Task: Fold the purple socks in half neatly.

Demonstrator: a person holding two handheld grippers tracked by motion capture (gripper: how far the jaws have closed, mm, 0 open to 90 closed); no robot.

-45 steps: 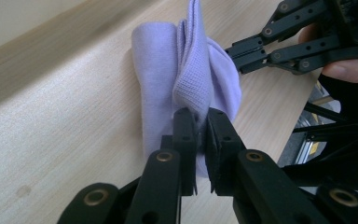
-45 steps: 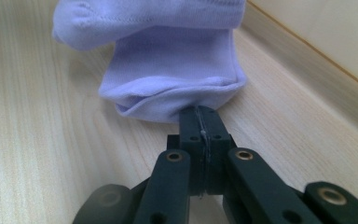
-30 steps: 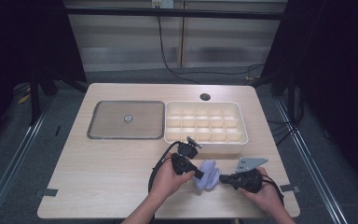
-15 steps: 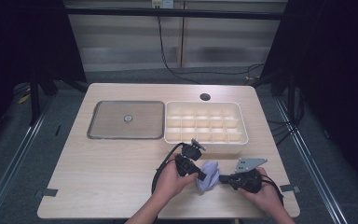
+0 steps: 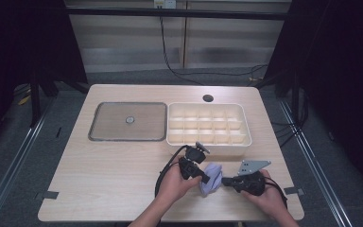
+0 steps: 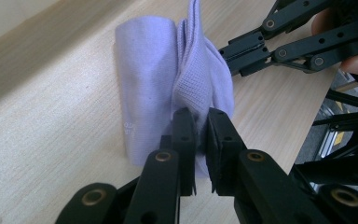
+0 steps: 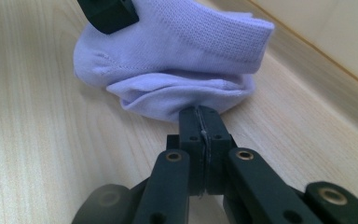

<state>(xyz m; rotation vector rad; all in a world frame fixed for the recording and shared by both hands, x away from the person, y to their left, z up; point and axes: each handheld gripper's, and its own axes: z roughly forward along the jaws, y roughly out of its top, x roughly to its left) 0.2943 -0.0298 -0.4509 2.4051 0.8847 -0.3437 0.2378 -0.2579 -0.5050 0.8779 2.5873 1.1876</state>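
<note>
We pinch the lilac sock [image 5: 211, 171] with the left gripper [image 5: 204, 178] and right gripper [image 5: 225, 181] near the table's [image 5: 99, 189] front edge, to fold it

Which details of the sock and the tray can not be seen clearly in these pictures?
- Sock, high view: too small to tell how it is folded; both tools cover its edges.
- Sock, left tool view: small print near the lower edge, too blurred to read.
- Sock, right tool view: underside rests on the table, hidden.
- Tray, high view: near wall hides the front compartments' floors.
</note>
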